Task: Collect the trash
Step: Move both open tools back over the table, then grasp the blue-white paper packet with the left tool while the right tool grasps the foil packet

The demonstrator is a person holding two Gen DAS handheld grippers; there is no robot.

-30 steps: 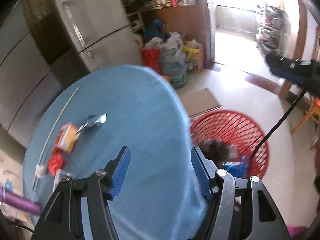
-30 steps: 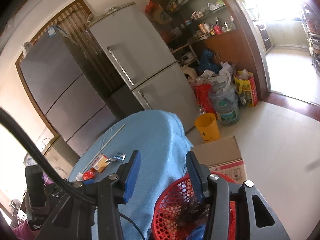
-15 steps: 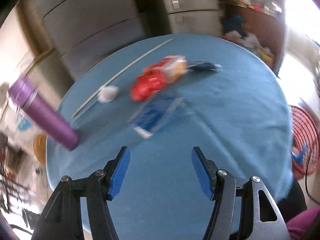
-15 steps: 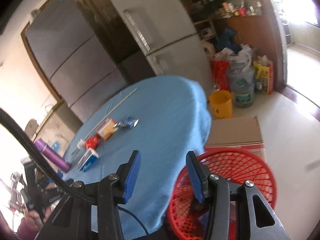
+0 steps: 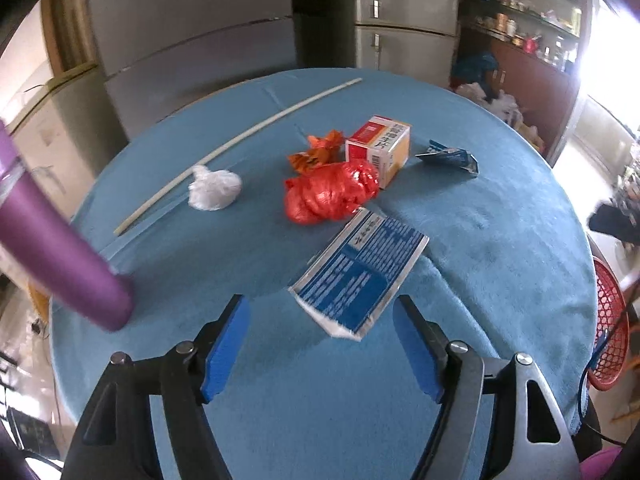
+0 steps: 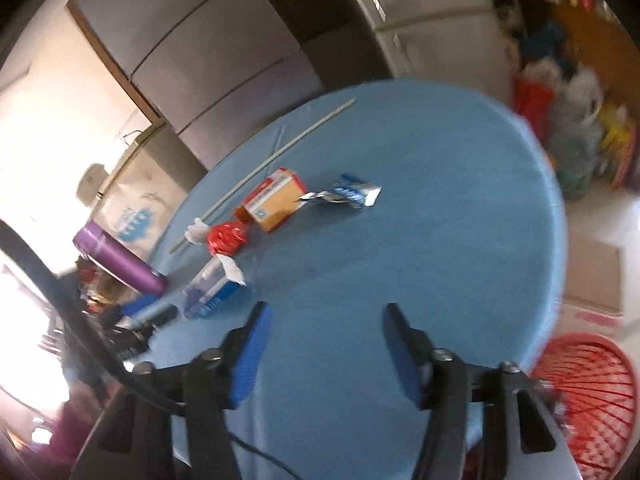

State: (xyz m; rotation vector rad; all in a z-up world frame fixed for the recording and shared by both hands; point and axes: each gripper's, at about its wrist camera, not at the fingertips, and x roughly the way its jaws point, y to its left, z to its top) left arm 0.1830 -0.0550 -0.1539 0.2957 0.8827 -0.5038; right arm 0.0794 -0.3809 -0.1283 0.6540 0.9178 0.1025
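I hold my left gripper [image 5: 320, 344] over the near part of the round table's blue cloth [image 5: 500, 240], its jaws having just been opening, nothing pinched; the torn end of the blue-and-white printed carton [image 5: 362, 268] lies just ahead of the gap between the blue pads. My right gripper [image 6: 326, 354] has also just been widening, and it is empty over bare cloth with free room ahead and to its right up to the table edge. The trash sits in a cluster mid-table: crumpled red bag [image 5: 330, 194], orange wrapper [image 5: 318, 150], white tissue wad [image 5: 214, 190], red-and-yellow box [image 5: 380, 148] (its print is too small to read), blue foil packet [image 5: 450, 158]. A thin white stick [image 5: 240, 144] lies beyond them. A purple flask [image 5: 56, 252] crowds the left edge. The red mesh basket [image 6: 588, 396] stands on the floor off the right rim.
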